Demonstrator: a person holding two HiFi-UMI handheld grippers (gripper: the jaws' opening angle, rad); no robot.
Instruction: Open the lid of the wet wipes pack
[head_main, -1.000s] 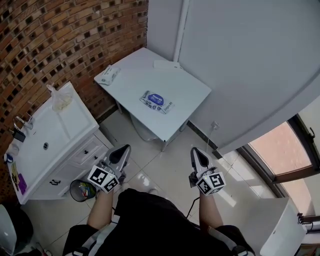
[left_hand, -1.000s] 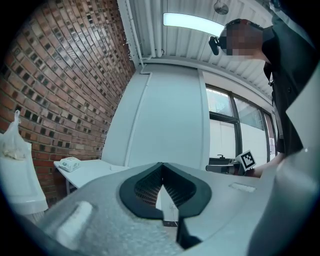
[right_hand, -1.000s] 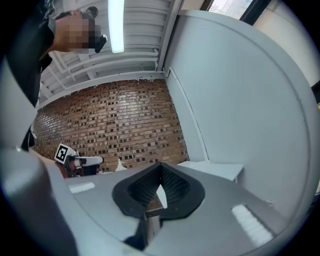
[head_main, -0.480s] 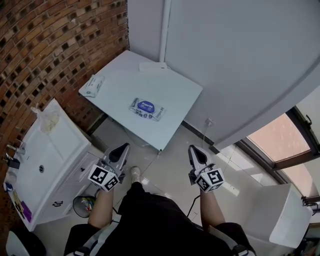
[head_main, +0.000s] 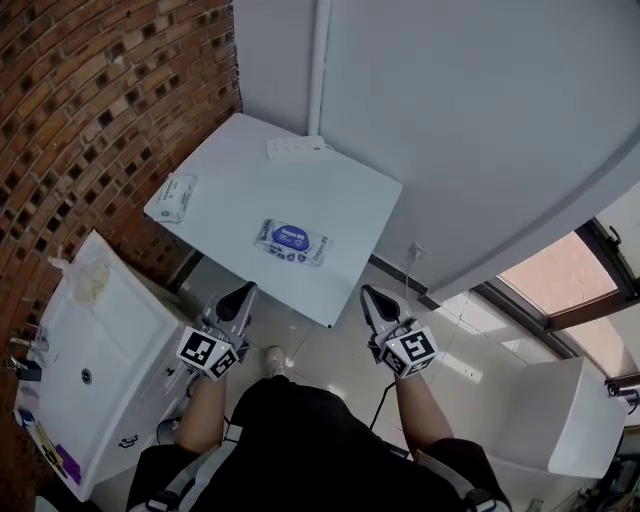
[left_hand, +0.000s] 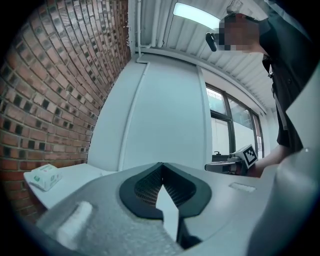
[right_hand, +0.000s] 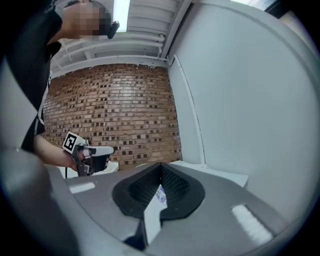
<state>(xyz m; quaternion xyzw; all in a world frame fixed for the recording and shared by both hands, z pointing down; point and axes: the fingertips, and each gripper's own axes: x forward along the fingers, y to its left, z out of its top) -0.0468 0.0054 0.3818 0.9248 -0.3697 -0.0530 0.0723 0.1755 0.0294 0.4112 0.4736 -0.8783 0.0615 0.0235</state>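
The print on the flat blue-labelled wet wipes pack, lying on the white square table, is too small to read. In the right gripper view, the grey body of the right gripper hides all but a sliver of the pack. The lettering on the small white packet at the table's left corner cannot be made out. A flat white thing at the table's far edge is too small to identify. The table's legs are hidden under its top. To the table's right, a brown-framed window is cut off by the picture's edge.

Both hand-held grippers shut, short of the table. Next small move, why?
Probably ease the right hand-held gripper forward toward the blue-labelled wet wipes pack, opening its jaws: it and the left hand-held gripper are shut, empty, short of the table.
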